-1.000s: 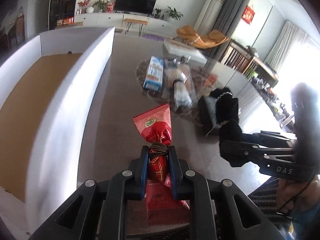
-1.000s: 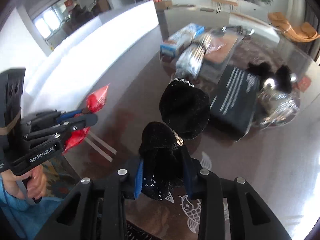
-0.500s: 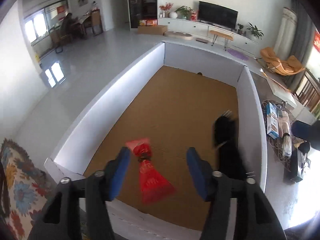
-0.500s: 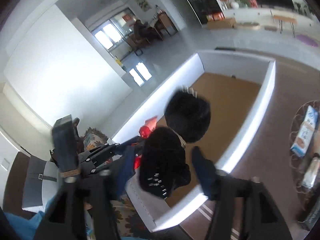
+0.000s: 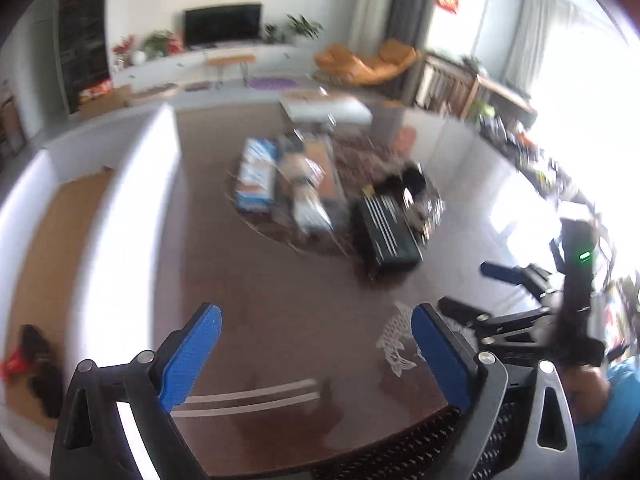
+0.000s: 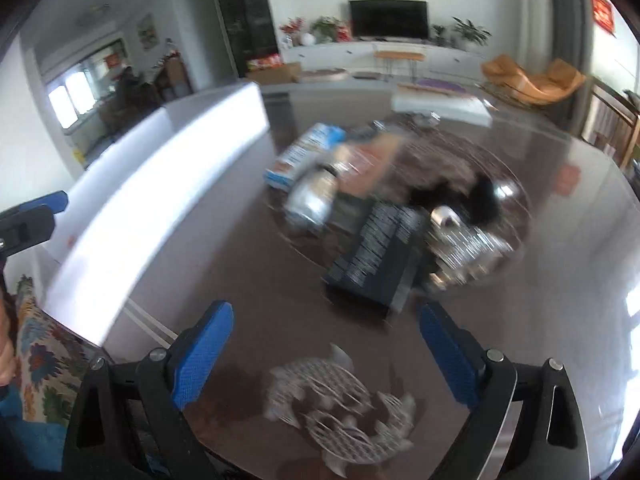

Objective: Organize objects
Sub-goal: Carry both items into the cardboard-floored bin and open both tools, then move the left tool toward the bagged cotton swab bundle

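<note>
Over the table (image 5: 280, 300) again: both drops done. Red packet (image 5: 10, 362) and black item (image 5: 38, 364) now lie in the box (image 5: 132, 200). Left gripper (image 5: 316, 356) and right gripper (image 6: 324, 356) jaws opening, nothing between them. Next pick: pile (image 6: 384, 216) ahead.

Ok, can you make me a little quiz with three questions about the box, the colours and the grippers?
1. Where is the red packet?
A. in the white box
B. on the table
C. in a gripper

2. What colour are the gripper pads?
A. green
B. blue
C. yellow

3. What is between the right gripper's jaws?
A. black pouch
B. red packet
C. nothing

Answers: 1 A, it lies on the box's brown floor. 2 B, all pads show blue. 3 C, the jaws are opening with only table behind.
</note>
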A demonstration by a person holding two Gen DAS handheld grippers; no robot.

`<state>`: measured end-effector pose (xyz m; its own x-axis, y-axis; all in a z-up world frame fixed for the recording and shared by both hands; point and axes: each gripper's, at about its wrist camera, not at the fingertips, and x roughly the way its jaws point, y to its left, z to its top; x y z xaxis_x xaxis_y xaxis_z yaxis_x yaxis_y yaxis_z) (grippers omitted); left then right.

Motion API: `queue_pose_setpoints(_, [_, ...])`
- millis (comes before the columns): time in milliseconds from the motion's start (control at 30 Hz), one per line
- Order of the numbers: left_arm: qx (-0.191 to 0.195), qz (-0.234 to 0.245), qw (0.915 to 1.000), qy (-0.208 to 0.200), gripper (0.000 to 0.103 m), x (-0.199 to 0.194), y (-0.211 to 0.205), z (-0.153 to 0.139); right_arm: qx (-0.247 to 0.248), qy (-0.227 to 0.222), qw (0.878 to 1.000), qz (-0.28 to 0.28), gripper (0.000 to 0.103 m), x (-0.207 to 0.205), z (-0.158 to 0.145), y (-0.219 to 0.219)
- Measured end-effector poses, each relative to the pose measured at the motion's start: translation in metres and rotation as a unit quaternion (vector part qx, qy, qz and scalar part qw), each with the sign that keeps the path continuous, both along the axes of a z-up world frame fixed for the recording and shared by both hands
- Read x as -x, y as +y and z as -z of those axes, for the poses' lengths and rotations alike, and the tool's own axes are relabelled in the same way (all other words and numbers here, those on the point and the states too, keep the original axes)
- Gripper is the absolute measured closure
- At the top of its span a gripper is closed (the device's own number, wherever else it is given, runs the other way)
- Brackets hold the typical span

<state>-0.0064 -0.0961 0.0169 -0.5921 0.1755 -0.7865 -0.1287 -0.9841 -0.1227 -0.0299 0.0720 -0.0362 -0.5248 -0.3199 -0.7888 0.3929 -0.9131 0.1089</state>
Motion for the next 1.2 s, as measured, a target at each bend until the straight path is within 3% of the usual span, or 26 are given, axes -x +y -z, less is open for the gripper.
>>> queue_pose_setpoints(133, [0.021,0.015,0.9988,-0.042,0.007,0.035,0.033,0.064,-0.024,-0.004,0.998,0.059,0.008,-0.008,0.025,0.040])
queue_pose_setpoints(300, [0.030,0.000,0.9981,-0.054,0.007,0.053,0.025,0.093,-0.019,-0.004,0.996,0.093,0.008,-0.003,0.030,0.059])
queue_pose_setpoints(500, [0.070,-0.009,0.9971,-0.030,0.005,0.084,0.028,0.102,-0.026,-0.010,0.996,0.089,0.008,0.000,0.046,0.055])
queue_pose_setpoints(667, [0.068,-0.009,0.9972,-0.031,0.000,0.110,0.022,0.106,-0.055,-0.002,0.995,0.086,0.008,0.003,0.051,0.046])
queue_pose_setpoints(833, [0.067,-0.006,0.9975,-0.022,0.000,0.129,0.020,0.108,-0.061,0.000,0.994,0.091,0.000,0.005,0.055,0.046])
queue_pose_setpoints(1200, [0.065,-0.017,0.9977,-0.012,0.000,0.129,0.019,0.108,-0.060,0.007,0.994,0.091,0.000,0.003,0.055,0.046])
